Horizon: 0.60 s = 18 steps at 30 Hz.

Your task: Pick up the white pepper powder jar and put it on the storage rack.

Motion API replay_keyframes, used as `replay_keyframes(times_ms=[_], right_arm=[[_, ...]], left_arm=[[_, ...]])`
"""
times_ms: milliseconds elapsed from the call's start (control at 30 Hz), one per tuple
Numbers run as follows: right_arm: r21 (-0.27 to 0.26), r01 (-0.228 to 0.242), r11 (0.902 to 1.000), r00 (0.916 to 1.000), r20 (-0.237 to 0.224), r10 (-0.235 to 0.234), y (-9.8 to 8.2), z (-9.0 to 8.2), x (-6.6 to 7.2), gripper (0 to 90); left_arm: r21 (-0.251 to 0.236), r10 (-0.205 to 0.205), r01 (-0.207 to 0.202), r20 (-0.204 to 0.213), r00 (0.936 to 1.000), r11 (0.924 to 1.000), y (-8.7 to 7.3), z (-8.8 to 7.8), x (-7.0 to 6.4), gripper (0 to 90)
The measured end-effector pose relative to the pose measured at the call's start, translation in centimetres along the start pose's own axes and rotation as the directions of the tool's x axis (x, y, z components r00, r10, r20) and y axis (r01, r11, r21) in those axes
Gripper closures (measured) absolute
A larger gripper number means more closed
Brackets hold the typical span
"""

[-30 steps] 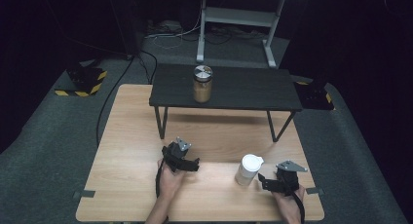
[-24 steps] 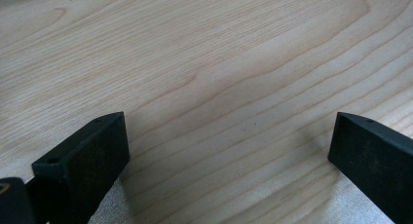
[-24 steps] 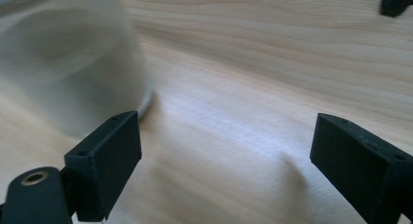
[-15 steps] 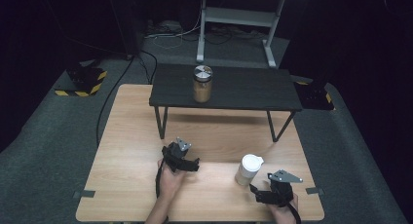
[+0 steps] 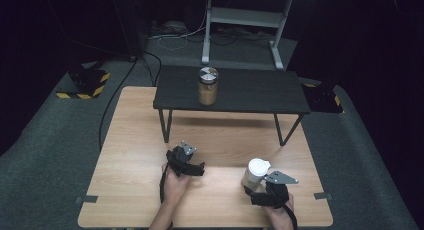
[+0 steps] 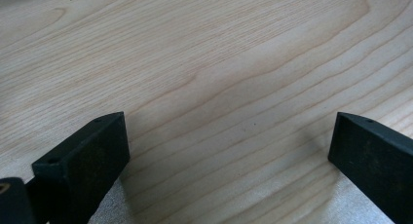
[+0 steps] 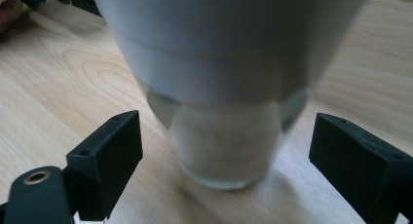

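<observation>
1. The white-lidded jar point(image 5: 254, 173) stands upright on the wooden counter point(image 5: 135, 155), near its front right corner.
2. The right gripper point(image 5: 260, 188) sits just behind the jar on the person's side, with its grey three-cornered plate above it.
3. In the right gripper view the jar point(image 7: 229, 131) stands between the two black jaws. A gap shows on each side, so the pads do not press on the glass; the right gripper point(image 7: 224, 151) is released around the jar. Its jaws have just been closing in on the jar.
4. The jar's glass bottom rests on the wood, with the white lid wide above it and pale contents inside.
5. The left gripper point(image 5: 191, 157) rests on the counter left of centre, well apart from the jar.
6. In the left gripper view the left gripper point(image 6: 229, 136) is released, its jaws spread wide over bare wood grain.
7. A second jar with a metal lid point(image 5: 207, 86) stands upright on the low black shelf point(image 5: 260, 92) at the counter's far side.
</observation>
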State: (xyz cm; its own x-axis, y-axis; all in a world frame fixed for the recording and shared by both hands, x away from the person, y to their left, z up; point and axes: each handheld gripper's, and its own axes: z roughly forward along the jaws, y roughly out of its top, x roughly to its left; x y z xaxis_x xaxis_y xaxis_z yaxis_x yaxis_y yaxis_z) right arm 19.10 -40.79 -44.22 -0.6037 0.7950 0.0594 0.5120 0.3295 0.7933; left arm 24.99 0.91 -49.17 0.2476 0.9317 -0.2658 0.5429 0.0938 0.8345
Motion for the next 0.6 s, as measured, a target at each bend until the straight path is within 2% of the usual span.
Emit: replay_keyframes(times_ms=[233, 600], right_arm=[[-0.018, -0.012, 0.9998, 0.9999, 0.009, 0.012, 0.01, 0.69, 0.34, 13.2], [-0.059, -0.019, 0.9981, 0.9997, 0.016, 0.020, -0.24, 1.15, 0.67, 23.2]], left_arm=[[0.003, 0.002, -0.002, 0.000, 1.0000, 1.0000, 0.04, -0.02, 0.01, 1.2], [0.002, 0.002, -0.002, -0.001, 1.0000, 1.0000, 0.03, -0.02, 0.00, 1.3]])
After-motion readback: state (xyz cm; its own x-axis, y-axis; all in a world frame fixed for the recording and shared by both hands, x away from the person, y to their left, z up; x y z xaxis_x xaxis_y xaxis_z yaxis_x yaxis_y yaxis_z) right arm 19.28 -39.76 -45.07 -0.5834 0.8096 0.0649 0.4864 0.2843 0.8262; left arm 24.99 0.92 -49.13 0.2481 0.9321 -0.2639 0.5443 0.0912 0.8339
